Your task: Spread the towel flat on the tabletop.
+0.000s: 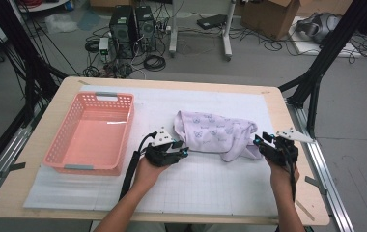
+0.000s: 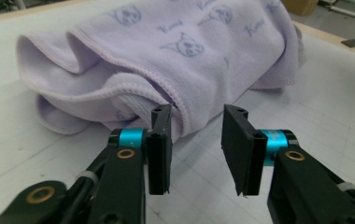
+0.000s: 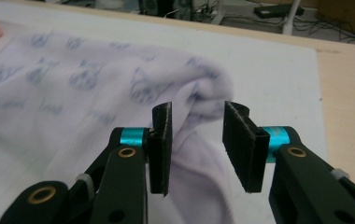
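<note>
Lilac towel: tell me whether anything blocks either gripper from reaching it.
Nothing visible does. The left gripper has open jaws right at the lilac towel's folded hem, bare mat between them. The right gripper has open jaws over the towel's other end, with no other object in the gap.

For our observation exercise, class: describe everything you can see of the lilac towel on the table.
The lilac towel is soft terry-like cloth printed with small grey-blue cartoon faces and words, its edges hemmed with stitching. It lies crumpled and loosely folded over itself on the white gridded mat, right of the pink basket, with one flap trailing toward the person. The left gripper sits at its left end and the right gripper at its right; both have their jaws apart, not pressing the cloth.
</note>
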The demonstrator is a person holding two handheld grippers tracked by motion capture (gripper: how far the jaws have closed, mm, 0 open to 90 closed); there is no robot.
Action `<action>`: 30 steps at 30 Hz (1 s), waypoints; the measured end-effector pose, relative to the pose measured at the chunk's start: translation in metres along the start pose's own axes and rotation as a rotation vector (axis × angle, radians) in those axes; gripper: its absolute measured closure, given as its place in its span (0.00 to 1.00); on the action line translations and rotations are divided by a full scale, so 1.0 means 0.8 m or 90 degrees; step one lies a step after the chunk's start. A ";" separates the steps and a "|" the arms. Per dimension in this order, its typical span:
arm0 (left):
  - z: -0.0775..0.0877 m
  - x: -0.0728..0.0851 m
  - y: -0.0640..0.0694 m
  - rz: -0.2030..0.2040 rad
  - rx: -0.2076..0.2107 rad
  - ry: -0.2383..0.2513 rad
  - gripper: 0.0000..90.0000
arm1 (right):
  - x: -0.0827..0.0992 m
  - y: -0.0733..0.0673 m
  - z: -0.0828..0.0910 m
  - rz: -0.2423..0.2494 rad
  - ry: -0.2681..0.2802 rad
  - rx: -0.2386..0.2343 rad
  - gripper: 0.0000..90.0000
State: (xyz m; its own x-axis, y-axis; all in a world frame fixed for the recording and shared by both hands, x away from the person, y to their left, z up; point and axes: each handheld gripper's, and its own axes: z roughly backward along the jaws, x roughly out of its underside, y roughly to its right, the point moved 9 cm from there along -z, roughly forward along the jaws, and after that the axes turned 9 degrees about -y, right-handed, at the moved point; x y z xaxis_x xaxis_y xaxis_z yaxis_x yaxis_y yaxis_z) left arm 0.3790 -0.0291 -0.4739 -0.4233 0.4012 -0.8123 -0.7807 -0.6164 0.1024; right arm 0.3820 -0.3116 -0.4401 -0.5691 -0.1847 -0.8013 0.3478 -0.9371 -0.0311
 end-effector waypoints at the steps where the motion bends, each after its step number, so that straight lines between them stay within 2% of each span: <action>1: -0.006 0.002 -0.001 0.006 -0.007 -0.009 0.69 | 0.006 -0.004 0.002 0.005 -0.003 -0.005 0.69; 4: -0.018 0.006 -0.004 0.017 -0.024 -0.031 0.64 | 0.024 -0.011 0.004 0.019 -0.012 -0.015 0.69; 7: -0.026 0.008 -0.003 0.014 -0.031 -0.042 0.65 | 0.037 -0.018 0.005 0.014 -0.012 -0.034 0.69; 9: -0.034 0.008 -0.002 0.005 -0.053 -0.055 0.71 | 0.040 -0.020 0.004 0.015 -0.017 -0.039 0.69; 12: -0.036 0.008 0.000 -0.005 -0.059 -0.063 0.86 | 0.043 -0.024 0.002 0.033 -0.026 -0.042 0.69; 14: -0.035 0.008 0.001 -0.008 -0.052 -0.063 0.95 | 0.047 -0.027 -0.001 0.044 -0.037 -0.048 0.69; 16: -0.028 0.008 -0.002 0.014 -0.036 -0.053 0.96 | 0.053 -0.029 -0.004 0.054 -0.058 -0.056 0.69; 18: -0.019 0.006 -0.004 0.038 -0.015 -0.030 0.96 | 0.060 -0.031 -0.007 0.057 -0.073 -0.073 0.69; 20: -0.010 0.004 -0.004 0.051 0.004 -0.012 0.96 | 0.065 -0.037 -0.011 0.058 -0.087 -0.089 0.71; 22: 0.004 0.002 -0.001 0.061 0.022 0.010 0.96 | 0.071 -0.051 -0.016 0.064 -0.103 -0.124 0.72; 23: 0.004 0.002 -0.001 0.061 0.022 0.010 0.96 | 0.071 -0.061 -0.019 0.071 -0.106 -0.145 0.72; 24: 0.016 -0.001 0.001 0.064 0.028 0.035 0.96 | 0.071 -0.069 -0.022 0.078 -0.109 -0.155 0.70; 26: 0.028 -0.001 0.003 0.077 0.046 0.054 0.97 | 0.069 -0.081 -0.031 0.085 -0.114 -0.159 0.63; 28: 0.036 0.002 0.003 0.081 0.049 0.060 0.97 | 0.068 -0.091 -0.046 0.090 -0.125 -0.146 0.62; 29: 0.041 0.004 0.003 0.086 0.050 0.062 0.97 | 0.069 -0.093 -0.054 0.099 -0.140 -0.129 0.65; 30: 0.048 0.007 0.002 0.090 0.047 0.065 0.97 | 0.068 -0.094 -0.057 0.110 -0.143 -0.109 0.74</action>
State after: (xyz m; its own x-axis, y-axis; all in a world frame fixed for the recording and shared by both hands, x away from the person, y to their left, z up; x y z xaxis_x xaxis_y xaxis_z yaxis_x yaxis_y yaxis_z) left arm 0.3578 -0.0016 -0.4567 -0.4845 0.2411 -0.8409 -0.7506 -0.6083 0.2581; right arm 0.3591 -0.2376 -0.5083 -0.6343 -0.4153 -0.6521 0.5632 -0.8260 -0.0218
